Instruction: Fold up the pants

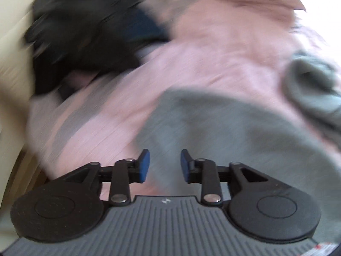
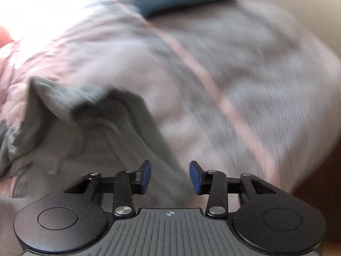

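While both the left gripper (image 1: 165, 166) and right gripper (image 2: 170, 177) gape empty, grey pants (image 1: 213, 123) lie rumpled.

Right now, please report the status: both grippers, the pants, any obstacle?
Left gripper open, empty. Right gripper open, empty. Grey pants rumpled on pink bedding, not folded. Dark clothes pile lies beside, apart.

Dark clothes (image 1: 85, 36) smeared by blur, grey pants (image 1: 234, 128) cut off at edge
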### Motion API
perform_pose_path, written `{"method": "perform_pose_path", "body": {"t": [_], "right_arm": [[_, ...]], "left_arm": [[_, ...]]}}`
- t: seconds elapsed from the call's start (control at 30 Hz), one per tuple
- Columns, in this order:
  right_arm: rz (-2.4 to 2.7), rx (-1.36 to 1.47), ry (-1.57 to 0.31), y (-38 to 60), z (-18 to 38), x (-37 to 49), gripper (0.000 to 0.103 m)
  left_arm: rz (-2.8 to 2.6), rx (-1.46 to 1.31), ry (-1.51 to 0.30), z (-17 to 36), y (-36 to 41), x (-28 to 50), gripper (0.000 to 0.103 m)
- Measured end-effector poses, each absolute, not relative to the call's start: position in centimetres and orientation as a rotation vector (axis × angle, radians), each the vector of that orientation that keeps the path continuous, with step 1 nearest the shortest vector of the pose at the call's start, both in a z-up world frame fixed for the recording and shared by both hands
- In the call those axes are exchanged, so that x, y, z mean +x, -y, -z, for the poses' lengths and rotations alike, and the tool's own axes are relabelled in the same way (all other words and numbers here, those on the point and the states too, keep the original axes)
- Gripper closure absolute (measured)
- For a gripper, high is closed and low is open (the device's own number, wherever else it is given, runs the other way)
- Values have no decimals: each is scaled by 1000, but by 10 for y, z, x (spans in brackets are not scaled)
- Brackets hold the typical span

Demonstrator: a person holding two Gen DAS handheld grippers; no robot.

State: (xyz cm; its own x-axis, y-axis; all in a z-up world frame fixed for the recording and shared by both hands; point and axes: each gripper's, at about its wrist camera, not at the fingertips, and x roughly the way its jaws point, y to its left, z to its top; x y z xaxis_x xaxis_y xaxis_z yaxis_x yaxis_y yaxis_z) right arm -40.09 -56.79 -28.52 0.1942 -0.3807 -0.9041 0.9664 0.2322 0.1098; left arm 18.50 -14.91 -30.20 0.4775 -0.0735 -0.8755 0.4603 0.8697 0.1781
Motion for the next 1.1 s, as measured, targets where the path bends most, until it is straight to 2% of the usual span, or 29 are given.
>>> {"method": "perform_pose_path", "body": {"t": [0.03,0.17,0.2,0.33,0.4,0.5,0.57,0.6,0.63,0.67,0.7,0.73,0.8,0.97,1.07,1.1], "right_arm": [[1070,752,-885,575,280,-385,54],[885,514,-873,584,268,-317,48],[857,478,-879,587,268,-302,46],[767,317,-945,594,281,-253,45],[744,261,-996,590,291,-241,45],[751,187,-1081,590,321,-235,46],[755,174,-1089,595,327,-236,64],[759,179,-1089,600,328,-238,89],[784,182,-1097,606,327,-237,92],[804,176,-1094,612,326,-237,93],[818,177,-1076,618,320,-238,96],[839,176,-1053,625,312,-240,98],[869,169,-1015,639,298,-244,99],[889,183,-967,680,274,-245,99],[912,207,-941,712,277,-239,99],[937,258,-910,729,283,-238,99]], "left_arm": [[397,438,-1008,301,172,188,69],[671,545,-906,305,286,191,60],[730,568,-882,304,310,190,54],[961,666,-764,308,411,174,35],[1050,726,-718,316,452,167,35],[1151,824,-685,339,505,156,25],[1200,945,-675,364,530,148,22],[1207,1013,-664,378,537,145,22],[1195,1093,-641,393,539,141,27],[1180,1157,-621,406,538,141,39],[1164,1189,-609,414,535,144,76],[1130,1182,-605,415,527,152,96],[1059,988,-634,392,514,177,96],[755,511,-570,276,446,266,97],[653,381,-527,239,423,313,96],[649,346,-541,236,423,327,92]]}}
